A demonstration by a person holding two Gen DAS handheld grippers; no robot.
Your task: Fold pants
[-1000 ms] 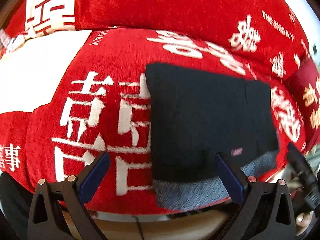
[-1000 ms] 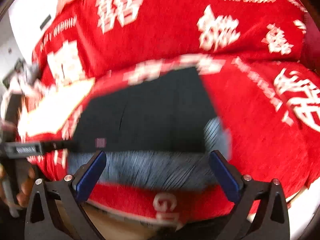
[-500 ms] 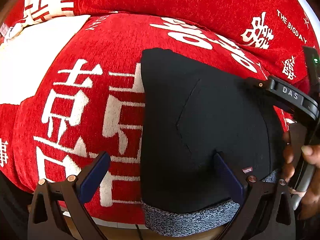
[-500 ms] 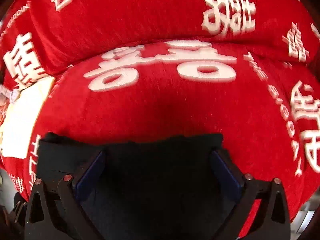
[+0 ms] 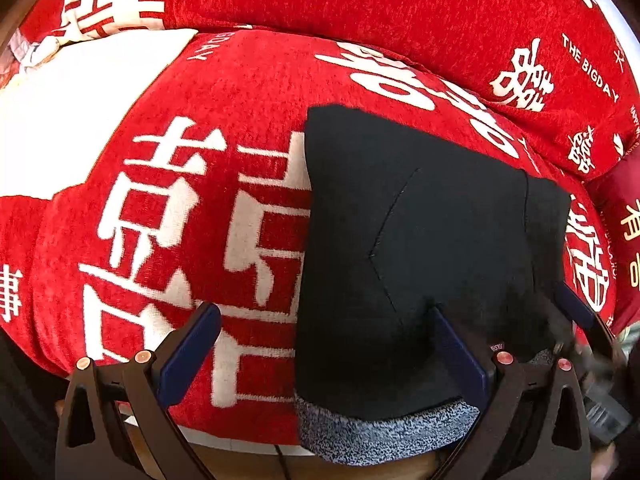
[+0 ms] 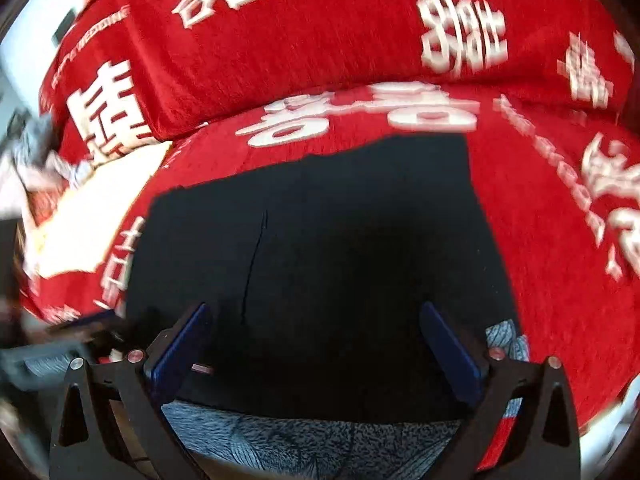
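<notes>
We see folded black fabric pants [image 5: 420, 248] with a speckled grey lining lying flat on a plush red sofa cushion with white lettering [image 5: 224, 128], near its front edge. Our left tongs [image 5: 324, 344] hover spread apart, the right finger [image 5: 456, 348] over the pants and the left over bare cushion. Our right tongs [image 6: 316, 344] are likewise released above the near part of the pants [image 6: 320, 248]. A matching red back cushion [image 6: 320, 32] stands at the far side.
</notes>
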